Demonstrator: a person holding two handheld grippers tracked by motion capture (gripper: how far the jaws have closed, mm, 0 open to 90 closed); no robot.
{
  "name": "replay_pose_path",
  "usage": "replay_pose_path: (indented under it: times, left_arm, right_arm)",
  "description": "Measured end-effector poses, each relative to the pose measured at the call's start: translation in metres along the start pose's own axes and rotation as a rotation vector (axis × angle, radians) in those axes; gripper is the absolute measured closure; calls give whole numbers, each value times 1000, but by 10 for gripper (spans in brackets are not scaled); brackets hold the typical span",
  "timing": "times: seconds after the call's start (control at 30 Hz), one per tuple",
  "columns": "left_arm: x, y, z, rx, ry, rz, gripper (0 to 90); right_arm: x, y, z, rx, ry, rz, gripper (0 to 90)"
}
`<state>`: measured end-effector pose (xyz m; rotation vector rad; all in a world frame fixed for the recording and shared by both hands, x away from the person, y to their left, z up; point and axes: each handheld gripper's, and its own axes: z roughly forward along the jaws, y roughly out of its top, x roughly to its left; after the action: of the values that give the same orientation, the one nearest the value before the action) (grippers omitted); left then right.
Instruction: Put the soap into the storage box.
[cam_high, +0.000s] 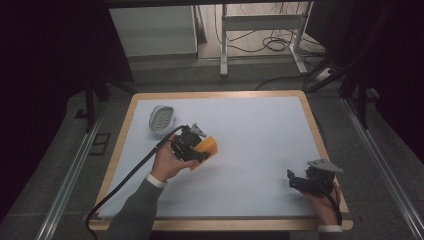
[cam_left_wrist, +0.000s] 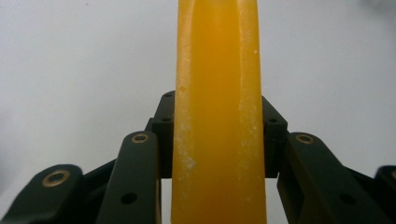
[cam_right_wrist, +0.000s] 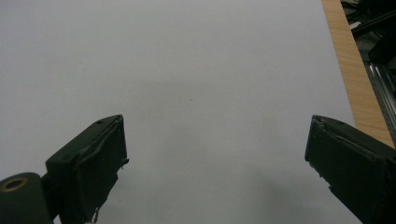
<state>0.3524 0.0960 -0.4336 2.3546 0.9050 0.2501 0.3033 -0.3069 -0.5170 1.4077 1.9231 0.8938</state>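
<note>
jaws clamped on orange block (cam_left_wrist: 218, 116), left gripper (cam_high: 196, 145)

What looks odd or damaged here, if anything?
Only small things: the orange block clamped in the left gripper has whitish scuffs, and the open right gripper has a frayed pad edge.

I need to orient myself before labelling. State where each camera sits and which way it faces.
High view: above the person's side, looking forward and down on the table; both forearms, left claw, right claw.
Left gripper view: rides the left claw, looking along jaws shut on the orange block.
Right gripper view: rides the right claw, open over the table.
Shared: orange block, high and left views.
</note>
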Motion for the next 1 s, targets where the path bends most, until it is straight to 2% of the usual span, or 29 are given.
replay_pose_path:
  times: [0.17, 0.43, 1.0]
  left_arm:
    - [8, 1, -6, 2, 11, -6, 610]
    - [20, 1, -20, -25, 37, -35, 610]
    - [42, 4, -29, -33, 54, -72, 610]
  right_arm:
    - [0, 0, 0, 0, 0, 2, 57]
    - [-1, 0, 1, 3, -3, 5, 57]
    - [-2, -1, 2, 9, -8, 8, 57]
